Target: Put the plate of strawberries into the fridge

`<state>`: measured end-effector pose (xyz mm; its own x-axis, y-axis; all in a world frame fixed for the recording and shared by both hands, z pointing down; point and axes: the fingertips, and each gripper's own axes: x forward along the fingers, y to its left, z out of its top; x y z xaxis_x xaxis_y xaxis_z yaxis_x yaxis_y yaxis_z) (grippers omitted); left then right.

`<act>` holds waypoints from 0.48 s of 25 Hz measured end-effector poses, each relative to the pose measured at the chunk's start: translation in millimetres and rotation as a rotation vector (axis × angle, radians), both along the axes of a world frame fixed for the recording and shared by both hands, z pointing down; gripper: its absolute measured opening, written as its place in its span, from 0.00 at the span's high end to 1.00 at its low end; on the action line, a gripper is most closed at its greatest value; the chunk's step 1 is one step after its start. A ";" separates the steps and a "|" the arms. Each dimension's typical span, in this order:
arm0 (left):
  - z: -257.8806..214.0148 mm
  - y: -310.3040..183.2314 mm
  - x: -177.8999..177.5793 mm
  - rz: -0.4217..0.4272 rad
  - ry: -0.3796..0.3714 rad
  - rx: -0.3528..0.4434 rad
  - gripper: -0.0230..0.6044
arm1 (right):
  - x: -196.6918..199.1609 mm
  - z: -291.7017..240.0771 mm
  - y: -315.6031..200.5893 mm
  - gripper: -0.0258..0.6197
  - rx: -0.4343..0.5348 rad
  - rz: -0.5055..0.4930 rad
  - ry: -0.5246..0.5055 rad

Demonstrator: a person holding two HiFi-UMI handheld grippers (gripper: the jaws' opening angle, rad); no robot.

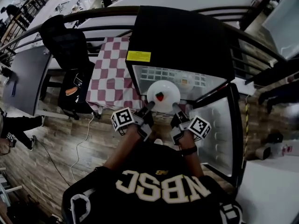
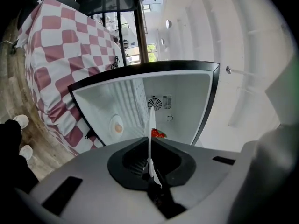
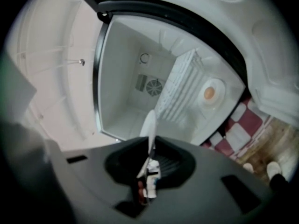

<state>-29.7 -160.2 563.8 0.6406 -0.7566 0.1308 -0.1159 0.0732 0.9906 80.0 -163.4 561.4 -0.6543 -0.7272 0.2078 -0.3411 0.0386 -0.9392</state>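
Note:
A white plate [image 1: 163, 96] carrying a red strawberry [image 1: 160, 96] hangs level at the mouth of the open black fridge [image 1: 182, 36]. My left gripper [image 1: 148, 108] is shut on the plate's near-left rim, and my right gripper [image 1: 176, 109] is shut on its near-right rim. In the left gripper view the plate [image 2: 151, 125] shows edge-on, pinched in the gripper [image 2: 150, 164], with the strawberry [image 2: 158, 134] just beyond. The right gripper view also has the plate [image 3: 149, 126] edge-on in its gripper [image 3: 148, 164], with the white fridge cavity [image 3: 126, 92] ahead.
A wire shelf [image 1: 163, 73] in the fridge bears a small dish with an egg-like item [image 1: 186, 81]. The fridge door [image 1: 219, 134] stands open to the right. A table with a red-checked cloth [image 1: 110, 73] is left of the fridge, with a black chair [image 1: 65, 45] beyond.

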 end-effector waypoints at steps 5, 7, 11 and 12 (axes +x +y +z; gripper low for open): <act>7.3 -20.8 -2.2 0.018 0.005 -0.016 0.92 | -1.8 6.5 -16.9 0.88 -0.020 0.033 -0.013; 9.8 -29.2 -1.8 0.023 0.013 -0.026 0.92 | -1.2 7.1 -24.7 0.88 -0.022 0.045 -0.020; 11.2 -42.4 0.7 0.036 0.024 -0.038 0.92 | 1.9 9.5 -36.7 0.88 -0.031 0.066 -0.029; 11.4 -45.9 1.3 0.040 0.025 -0.037 0.92 | 2.3 9.6 -40.7 0.88 -0.021 0.067 -0.031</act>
<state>-28.4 -206.1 575.3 0.6733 -0.7256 0.1422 -0.0951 0.1057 0.9898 82.3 -204.1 570.9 -0.6104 -0.7654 0.2040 -0.3132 -0.0034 -0.9497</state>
